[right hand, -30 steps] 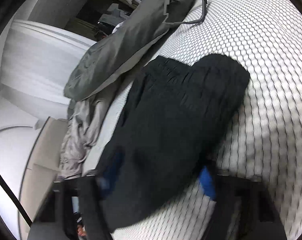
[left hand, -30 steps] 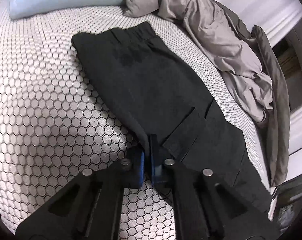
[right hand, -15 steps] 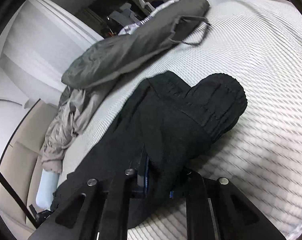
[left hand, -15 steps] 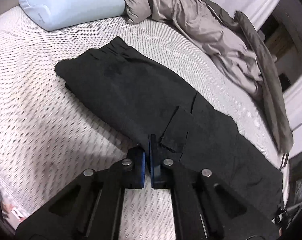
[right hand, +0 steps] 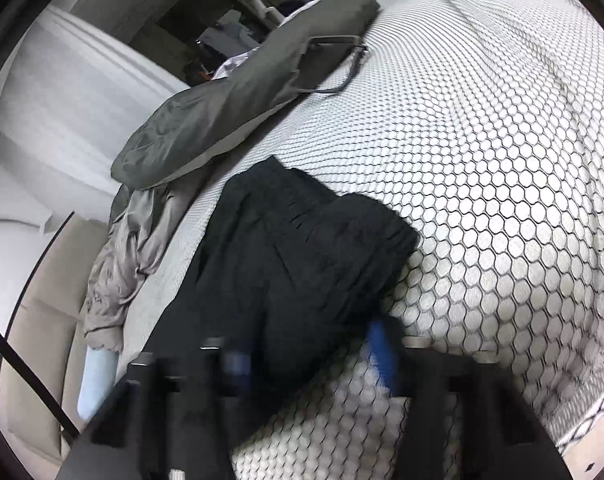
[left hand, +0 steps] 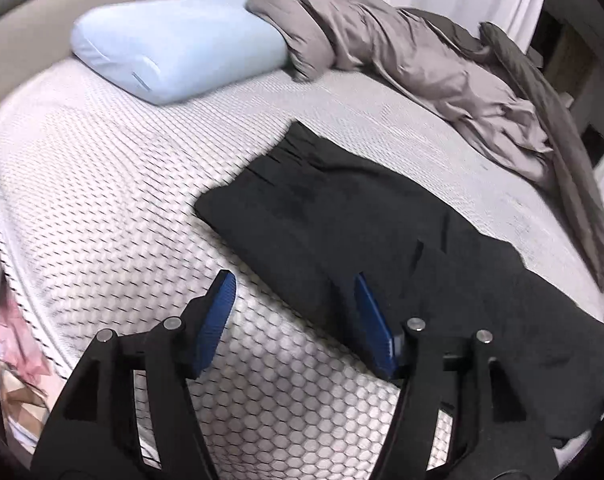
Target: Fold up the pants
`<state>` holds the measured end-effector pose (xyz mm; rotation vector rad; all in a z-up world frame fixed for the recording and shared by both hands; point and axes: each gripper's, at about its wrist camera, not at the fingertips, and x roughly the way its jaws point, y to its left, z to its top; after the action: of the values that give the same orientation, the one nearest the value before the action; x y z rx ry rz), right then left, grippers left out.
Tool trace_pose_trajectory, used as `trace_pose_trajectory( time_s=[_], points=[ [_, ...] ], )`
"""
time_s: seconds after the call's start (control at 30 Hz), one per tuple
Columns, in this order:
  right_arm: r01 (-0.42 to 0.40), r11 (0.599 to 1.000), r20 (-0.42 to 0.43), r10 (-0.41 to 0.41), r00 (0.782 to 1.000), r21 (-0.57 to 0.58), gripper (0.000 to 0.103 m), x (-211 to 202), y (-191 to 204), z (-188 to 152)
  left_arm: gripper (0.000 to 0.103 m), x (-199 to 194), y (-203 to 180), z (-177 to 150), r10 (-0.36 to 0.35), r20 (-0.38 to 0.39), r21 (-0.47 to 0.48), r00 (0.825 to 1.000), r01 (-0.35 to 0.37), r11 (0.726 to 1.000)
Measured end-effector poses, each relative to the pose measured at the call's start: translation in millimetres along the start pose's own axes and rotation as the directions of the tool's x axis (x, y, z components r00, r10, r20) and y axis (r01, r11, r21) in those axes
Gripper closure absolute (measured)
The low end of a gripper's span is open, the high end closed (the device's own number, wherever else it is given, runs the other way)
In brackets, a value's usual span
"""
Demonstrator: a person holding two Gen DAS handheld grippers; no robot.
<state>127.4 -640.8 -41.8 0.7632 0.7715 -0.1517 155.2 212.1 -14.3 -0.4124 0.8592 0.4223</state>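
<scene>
1 pair of black pants [left hand: 342, 220] lay lengthwise on the bed [left hand: 102, 200], on its hexagon-patterned cover, folded along their length — waistband end toward the pillow [left hand: 178, 60], leg end running off the lower right of the left wrist view. 1 pale blue pillow, 1 rumpled grey duvet [left hand: 422, 60] beyond the pants.

Left gripper [left hand: 292, 296]: jaws spread wide, nothing between them; its right blue pad [left hand: 372, 320] sat at the near edge of the pants, the left pad over bare cover.

Right gripper [right hand: 306, 350]: blurred by motion, but the 2 blue pads stood well apart with the pants' edge lying between them; no grip seen. Whether the pads touched the cloth could not be made out.

Only the right wrist view showed the 2 stacked leg cuffs [right hand: 374, 232] and a dark grey bag [right hand: 230, 104] with a strap by the bed's edge. Only the left wrist view showed the pocket flap [left hand: 418, 248] and some pink cloth [left hand: 18, 328], cut off at the frame's left edge.
</scene>
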Motion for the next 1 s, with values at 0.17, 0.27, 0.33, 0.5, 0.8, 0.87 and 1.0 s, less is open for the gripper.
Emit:
trace_pose_trajectory(
  time_s=[0.17, 0.27, 0.33, 0.5, 0.8, 0.87, 1.0],
  points=[
    [0.148, 0.978, 0.071, -0.138, 0.988, -0.15, 0.054, -26.7, 29.8, -6.2, 0.037, -21.0, -39.2, -8.1, -0.022, 0.064, 0.148, 0.998, 0.012, 0.989],
    [0.189, 0.955, 0.153, -0.156, 0.976, -0.231, 0.034, -54.1, 57.0, -11.6, 0.023, -28.2, -64.5, -16.4, -0.056, 0.071, 0.21, 0.996, 0.04, 0.977],
    [0.19, 0.939, 0.199, -0.136, 0.97, -0.286, 0.021, -65.9, 74.7, -17.4, 0.023, -25.8, -83.3, -21.6, -0.059, 0.047, 0.254, 0.997, 0.045, 0.966],
    [0.214, 0.911, 0.217, -0.143, 0.966, -0.352, 0.016, -57.6, 103.7, -28.4, 0.023, -14.1, -112.9, -41.7, -0.086, -0.059, 0.275, 0.995, 0.099, 0.956],
    [0.21, 0.814, 0.06, -0.211, 0.976, -0.542, 0.016, 3.6, 130.7, -56.4, 0.023, 0.0, -134.9, -48.7, -0.095, -0.087, 0.299, 0.992, 0.117, 0.947],
    [0.257, 0.777, 0.02, -0.301, 0.953, -0.575, 0.016, 25.7, 125.3, -63.5, 0.023, -0.1, -136.7, -49.3, -0.091, -0.085, 0.304, 0.992, 0.113, 0.946],
    [0.484, 0.575, 0.156, -0.525, 0.836, -0.66, 0.016, 41.9, 118.3, -75.6, 0.023, 1.1, -139.3, -49.0, -0.093, -0.086, 0.307, 0.992, 0.115, 0.945]
  ],
)
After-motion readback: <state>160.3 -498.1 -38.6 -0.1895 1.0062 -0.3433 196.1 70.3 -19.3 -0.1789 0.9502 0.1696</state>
